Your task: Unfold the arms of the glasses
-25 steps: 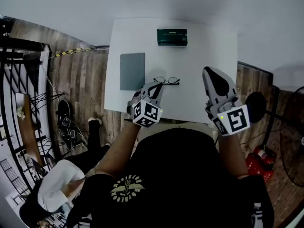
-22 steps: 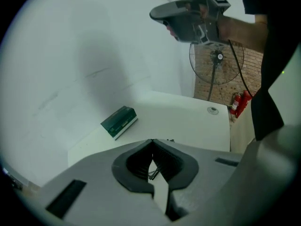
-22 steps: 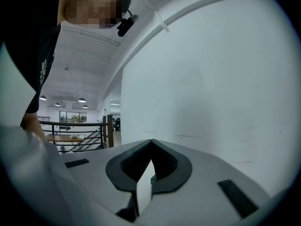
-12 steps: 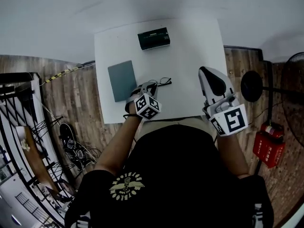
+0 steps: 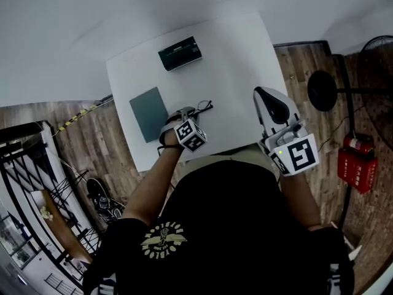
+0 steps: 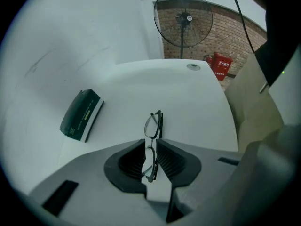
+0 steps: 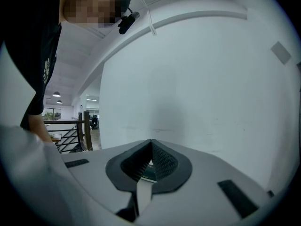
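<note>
**Operator:** Where are the glasses?

**Spotter:** In your left tongs point(image 6: 150, 147). The glasses point(image 6: 154, 126) lie on the white tabletop point(image 6: 197, 107), near its front edge and left of its middle. Your tongs pinch the frame: one lens sits between the two pads, and the other lens sticks out past the tips. From what your left gripper view shows, the arms look folded against the frame.

**Operator:** And from above?

**Spotter:** In the head view your left tongs point(image 5: 187, 112) reach in over the front edge, with the glasses point(image 5: 204, 107) at their tip. A grey pad point(image 5: 149, 114) lies flat just to the left of them. A dark green box point(image 5: 179, 53) sits well apart, toward the back edge of the tabletop point(image 5: 239, 66).

**Operator:** The right tongs?

**Spotter:** Your right tongs point(image 7: 151, 147) are pressed together at the tips and pinch nothing. They point at the pale wall point(image 7: 202, 79). In the head view your right tongs point(image 5: 261, 94) hang over the tabletop's front right part, well apart from the glasses.

**Operator:** Anything else nearby?

**Spotter:** A fan point(image 6: 183, 19) stands on the floor past the tabletop's far end, as your left gripper view shows it.
</note>
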A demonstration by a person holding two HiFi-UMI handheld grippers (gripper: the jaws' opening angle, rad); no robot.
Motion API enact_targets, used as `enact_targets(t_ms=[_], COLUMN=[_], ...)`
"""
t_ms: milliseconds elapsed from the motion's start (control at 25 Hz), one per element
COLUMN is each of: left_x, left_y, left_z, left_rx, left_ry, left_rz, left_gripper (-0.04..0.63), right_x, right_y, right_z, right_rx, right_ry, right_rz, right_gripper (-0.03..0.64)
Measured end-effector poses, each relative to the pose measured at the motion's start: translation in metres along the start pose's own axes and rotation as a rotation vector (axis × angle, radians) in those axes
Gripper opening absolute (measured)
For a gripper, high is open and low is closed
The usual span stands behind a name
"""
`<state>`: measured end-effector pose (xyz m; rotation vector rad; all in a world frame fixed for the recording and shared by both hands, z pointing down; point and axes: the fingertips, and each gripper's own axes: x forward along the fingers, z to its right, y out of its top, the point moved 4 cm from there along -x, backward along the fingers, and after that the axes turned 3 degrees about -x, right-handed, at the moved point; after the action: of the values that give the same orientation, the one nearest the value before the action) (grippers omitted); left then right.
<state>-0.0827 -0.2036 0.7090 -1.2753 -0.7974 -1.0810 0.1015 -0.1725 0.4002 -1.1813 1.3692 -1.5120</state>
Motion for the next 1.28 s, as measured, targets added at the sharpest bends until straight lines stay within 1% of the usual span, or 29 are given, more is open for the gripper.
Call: enact_targets(t_ms=[160, 360, 480, 640, 760, 920, 1040, 1160, 1280], left_x=[0.012, 0.021, 0.026, 0.034, 0.038, 0.033, 0.025, 0.011, -0.005], left_y=[0.004, 0.009, 0.009, 0.009, 0.010, 0.016, 0.021, 0.023, 0.021], left_z=[0.002, 0.003, 0.002, 0.002, 0.001, -0.002, -0.009, -0.018, -0.026], left_rx=[0.061, 0.115, 0.133, 0.146, 0.150, 0.107, 0.049, -0.057, -0.198], left_ry=[-0.020, -0.014, -0.005, -0.012, 0.003, 0.028, 0.056, 0.090, 0.120], left_rz=[-0.070, -0.132, -0.172, -0.229, -0.253, -0.234, -0.195, -0.134, -0.048], left_gripper=[0.074, 0.075, 0.075, 0.075, 0.074, 0.048, 0.023, 0.020, 0.020], right_x=[-0.007, -0.016, -0.017, -0.018, -0.018, -0.020, -0.018, -0.016, -0.013], right_y=[-0.007, -0.010, -0.010, -0.008, -0.008, -0.005, -0.002, 0.002, 0.006], right_z=[0.010, 0.023, 0.029, 0.038, 0.045, 0.053, 0.060, 0.062, 0.061], right_rx=[0.016, 0.030, 0.034, 0.041, 0.042, 0.038, 0.041, 0.040, 0.038], right_ry=[-0.031, -0.055, -0.053, -0.046, -0.037, -0.021, -0.005, 0.024, 0.062], right_rz=[-0.007, -0.001, 0.002, 0.005, 0.009, 0.021, 0.031, 0.043, 0.057], right_gripper=[-0.002, -0.002, -0.002, -0.002, -0.002, -0.002, -0.002, -0.002, -0.002])
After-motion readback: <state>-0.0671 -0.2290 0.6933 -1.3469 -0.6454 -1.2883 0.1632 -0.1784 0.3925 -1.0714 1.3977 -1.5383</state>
